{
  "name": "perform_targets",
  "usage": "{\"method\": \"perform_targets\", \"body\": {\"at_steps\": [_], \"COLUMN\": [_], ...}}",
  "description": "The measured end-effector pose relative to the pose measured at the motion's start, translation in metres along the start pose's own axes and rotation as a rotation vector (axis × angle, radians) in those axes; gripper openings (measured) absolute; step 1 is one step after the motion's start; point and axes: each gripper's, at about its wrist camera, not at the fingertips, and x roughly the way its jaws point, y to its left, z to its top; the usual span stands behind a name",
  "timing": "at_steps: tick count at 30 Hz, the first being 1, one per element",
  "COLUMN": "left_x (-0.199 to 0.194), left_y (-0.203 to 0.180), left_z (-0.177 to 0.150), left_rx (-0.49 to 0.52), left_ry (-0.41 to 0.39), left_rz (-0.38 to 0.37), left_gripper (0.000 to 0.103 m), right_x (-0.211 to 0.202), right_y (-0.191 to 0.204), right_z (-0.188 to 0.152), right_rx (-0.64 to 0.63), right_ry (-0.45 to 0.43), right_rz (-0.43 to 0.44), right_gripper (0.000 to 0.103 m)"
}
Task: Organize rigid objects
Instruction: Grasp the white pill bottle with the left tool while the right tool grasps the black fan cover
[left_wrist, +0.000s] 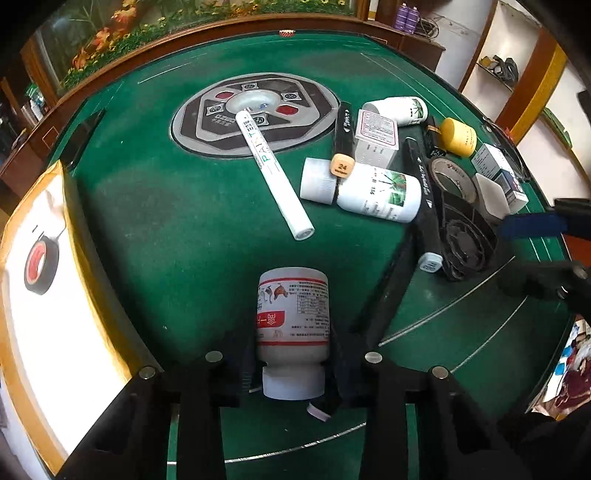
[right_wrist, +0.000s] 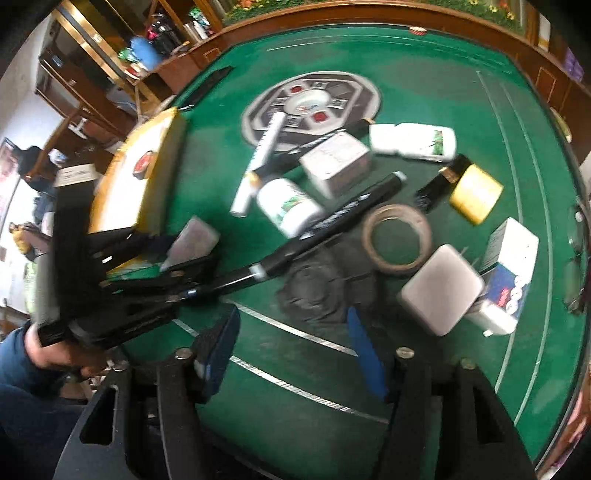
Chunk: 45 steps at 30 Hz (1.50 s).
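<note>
Table: green felt (left_wrist: 177, 229), wood-rimmed.
Centre, 12 o'clock: octagonal panel (left_wrist: 317, 110), white paint pen (left_wrist: 275, 171) across it.
2 o'clock: bottles, boxes, markers, tape roll (left_wrist: 453, 177).
9 o'clock: yellow-edged tray (left_wrist: 70, 206).

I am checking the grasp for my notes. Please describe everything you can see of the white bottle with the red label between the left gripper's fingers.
The white bottle looks like plastic, with a red-banded label of small print and animal pictures. Its white screw cap is on and points toward the camera, its base away. It sits between the left gripper fingers, which close on its shoulder from both sides. Whether it rests on the green table cannot be told.
</note>
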Motion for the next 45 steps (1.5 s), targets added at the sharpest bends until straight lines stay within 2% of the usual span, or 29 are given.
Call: {"method": "perform_targets", "body": {"at_steps": [2, 5, 9, 12, 18, 19, 20, 31, 45], "left_x": [-0.001, -0.001, 0.0, 0.004, 0.004, 0.004, 0.003, -0.01, -0.046], "left_y": [-0.002, -0.003, -0.005, -0.004, -0.005, -0.005, -0.005, -0.007, 0.005], "left_z": [-0.003, -0.003, -0.002, 0.002, 0.004, 0.004, 0.003, -0.003, -0.013], "left_rx": [0.002, -0.009, -0.006, -0.013, -0.03, -0.037, -0.043, -0.089, -0.111], "left_ry": [-0.009, -0.01, -0.012, -0.014, -0.032, -0.035, -0.037, -0.056, -0.138], "left_rz": [0.009, 0.006, 0.016, 0.02, 0.027, 0.03, 0.032, -0.017, -0.013], "left_gripper": [0.037, 0.037, 0.037, 0.037, 0.037, 0.037, 0.037, 0.037, 0.037], "right_x": [0.004, 0.01, 0.022, 0.032, 0.05, 0.051, 0.051, 0.038, 0.019], "right_y": [-0.004, -0.004, 0.001, 0.001, 0.01, 0.01, 0.008, 0.003, 0.027], "right_z": [0.004, 0.009, 0.014, 0.016, 0.018, 0.017, 0.018, 0.015, 0.011], "right_rx": [-0.001, -0.025, -0.089, -0.104, -0.176, -0.179, -0.176, -0.133, -0.14], "right_ry": [-0.002, 0.002, 0.022, 0.054, 0.102, 0.104, 0.099, 0.075, 0.023], "right_rz": [-0.026, -0.052, -0.102, -0.072, -0.125, -0.13, -0.137, -0.062, -0.025], "right_gripper": [0.065, 0.074, 0.078, 0.078, 0.078, 0.076, 0.071, 0.071, 0.071]}}
